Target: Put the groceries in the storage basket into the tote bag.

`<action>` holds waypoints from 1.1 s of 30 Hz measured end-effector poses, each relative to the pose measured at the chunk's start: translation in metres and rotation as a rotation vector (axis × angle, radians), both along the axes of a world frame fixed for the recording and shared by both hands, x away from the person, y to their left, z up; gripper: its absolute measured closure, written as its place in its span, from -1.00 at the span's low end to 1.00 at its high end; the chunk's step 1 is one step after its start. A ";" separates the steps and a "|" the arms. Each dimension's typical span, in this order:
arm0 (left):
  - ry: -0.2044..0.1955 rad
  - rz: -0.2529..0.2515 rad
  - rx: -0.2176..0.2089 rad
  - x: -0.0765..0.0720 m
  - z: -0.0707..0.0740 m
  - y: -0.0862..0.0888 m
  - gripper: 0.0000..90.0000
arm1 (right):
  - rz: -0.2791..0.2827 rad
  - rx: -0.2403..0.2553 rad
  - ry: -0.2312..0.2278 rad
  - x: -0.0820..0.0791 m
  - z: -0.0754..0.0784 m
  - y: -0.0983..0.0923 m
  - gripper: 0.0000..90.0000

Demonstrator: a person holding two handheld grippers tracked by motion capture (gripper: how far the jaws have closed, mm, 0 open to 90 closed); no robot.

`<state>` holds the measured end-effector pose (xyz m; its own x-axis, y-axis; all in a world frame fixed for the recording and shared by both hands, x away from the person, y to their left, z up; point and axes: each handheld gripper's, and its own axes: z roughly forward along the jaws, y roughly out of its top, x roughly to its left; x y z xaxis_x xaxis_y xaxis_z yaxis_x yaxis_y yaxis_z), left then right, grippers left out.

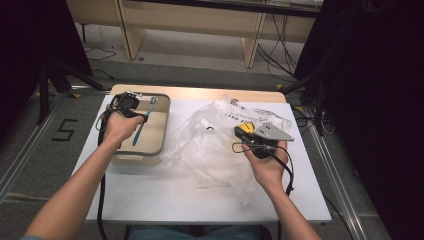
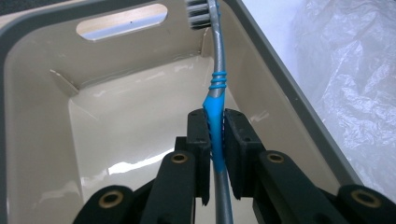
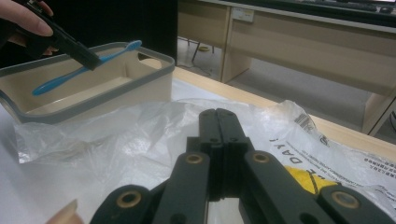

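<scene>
The toothbrush [image 2: 217, 84] has a smooth blue and grey plastic handle (ribbed rubber grip); the tub [image 2: 42, 116] is glossy beige plastic; the bag [image 1: 210, 145] is thin, wrinkled clear film.

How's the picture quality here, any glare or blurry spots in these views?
Left gripper view: glare streaks on the glossy bin floor, toothbrush sharp. Right gripper view: near fingers soft, plastic bag washed out. High view: bright table, dark edges.

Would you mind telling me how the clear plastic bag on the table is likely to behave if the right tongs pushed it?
The plastic bag looks thin and crumpled, so it would probably fold and bunch rather than slide whole. It seems very light, likely shifting at a slight nudge. Its glossy film may slip under the shut right tongs.
</scene>
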<state>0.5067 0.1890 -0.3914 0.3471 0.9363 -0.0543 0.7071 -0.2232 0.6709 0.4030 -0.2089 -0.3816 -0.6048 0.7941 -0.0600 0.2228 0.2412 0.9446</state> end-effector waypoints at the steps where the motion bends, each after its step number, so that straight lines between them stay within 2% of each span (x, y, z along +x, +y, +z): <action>1: -0.002 -0.001 -0.001 -0.001 0.001 0.000 0.79 | 0.000 -0.001 0.001 0.000 0.000 0.000 1.00; 23: -0.062 -0.081 -0.003 -0.025 0.017 -0.016 0.79 | 0.001 0.001 0.000 0.000 0.000 0.000 1.00; 33: -0.085 -0.118 -0.013 -0.042 0.021 -0.018 0.79 | 0.001 0.003 -0.003 0.000 0.001 0.000 1.00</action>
<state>0.4645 0.1710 -0.3700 0.4585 0.8882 -0.0315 0.6168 -0.2925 0.7307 0.4027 -0.2091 -0.3809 -0.6051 0.7939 -0.0598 0.2196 0.2386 0.9460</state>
